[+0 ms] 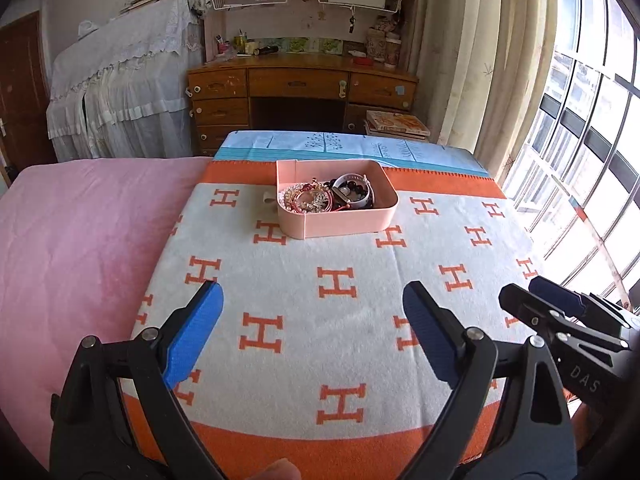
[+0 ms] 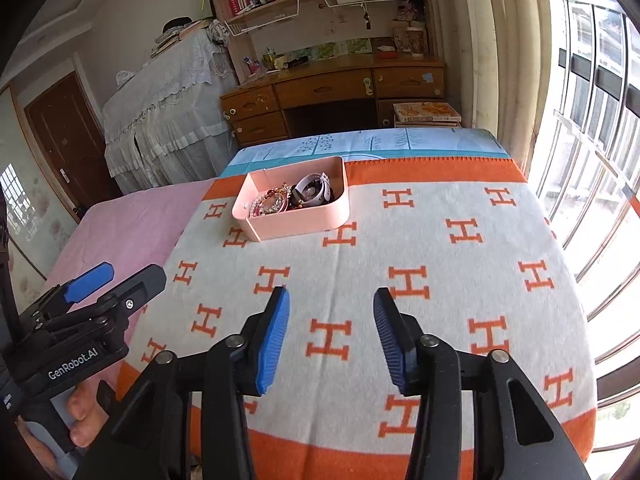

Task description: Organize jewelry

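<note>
**Box waits on bed, both grippers empty**

Bed (image 1: 100, 240) w/ orange-H blanket (image 1: 360, 280); pink box (image 1: 340, 224) of jewelry (image 1: 316, 200) sits at blanket's far end. Left gripper (image 1: 312, 320) and right gripper (image 2: 331, 332): fingers released, nothing between, well short of box.

A pink rectangular plastic box (image 1: 337, 216) with rounded corners is seen on a grey blanket patterned with orange H letters (image 1: 336, 288). A tangle of bracelets and beaded jewellery (image 1: 320, 196) is heaped inside it. The left gripper (image 1: 312, 320), black with blue pads, is held wide apart and empty above the blanket. The right gripper (image 1: 532, 296) is seen at the right edge.
</note>
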A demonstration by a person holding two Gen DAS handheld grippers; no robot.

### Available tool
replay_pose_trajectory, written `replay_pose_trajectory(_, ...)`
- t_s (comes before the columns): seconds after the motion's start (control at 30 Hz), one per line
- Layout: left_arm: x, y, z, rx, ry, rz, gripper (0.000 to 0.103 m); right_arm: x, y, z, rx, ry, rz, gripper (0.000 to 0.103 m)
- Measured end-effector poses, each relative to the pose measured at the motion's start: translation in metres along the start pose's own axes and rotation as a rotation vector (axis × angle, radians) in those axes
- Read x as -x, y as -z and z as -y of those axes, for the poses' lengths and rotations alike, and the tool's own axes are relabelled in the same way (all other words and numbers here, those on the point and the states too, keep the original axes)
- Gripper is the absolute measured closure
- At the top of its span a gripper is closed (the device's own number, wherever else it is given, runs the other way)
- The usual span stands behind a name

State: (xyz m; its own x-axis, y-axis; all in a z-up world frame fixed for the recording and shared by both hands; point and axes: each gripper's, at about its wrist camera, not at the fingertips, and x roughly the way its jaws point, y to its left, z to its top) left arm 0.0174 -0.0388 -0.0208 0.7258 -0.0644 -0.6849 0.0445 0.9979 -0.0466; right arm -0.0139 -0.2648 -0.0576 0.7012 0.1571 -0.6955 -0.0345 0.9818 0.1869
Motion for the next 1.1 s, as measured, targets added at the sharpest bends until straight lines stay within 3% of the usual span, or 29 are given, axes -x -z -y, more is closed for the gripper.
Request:
replay_pose_trajectory(0.07,0.006,0.006,0.006,0.004,-0.001,0.004,0.013,0.013,0.013,-0.001,0.013,0.013,0.024,0.044)
replay_pose_trajectory(0.2,0.016,0.012,0.013,0.031,0.002,0.011,0.013,0.034,0.021,-0.008,0.041,0.053,0.084,0.041)
replay_pose_trajectory(0.33,0.024,0.014,0.018,0.023,-0.006,0.029,0.013,0.044,0.021,-0.013,0.051,0.062,0.117,0.031)
replay_pose_trajectory(1.1,0.028,0.013,0.026,0.001,-0.042,0.014,0.013,0.053,0.020,-0.013,0.036,0.065,0.124,0.030)
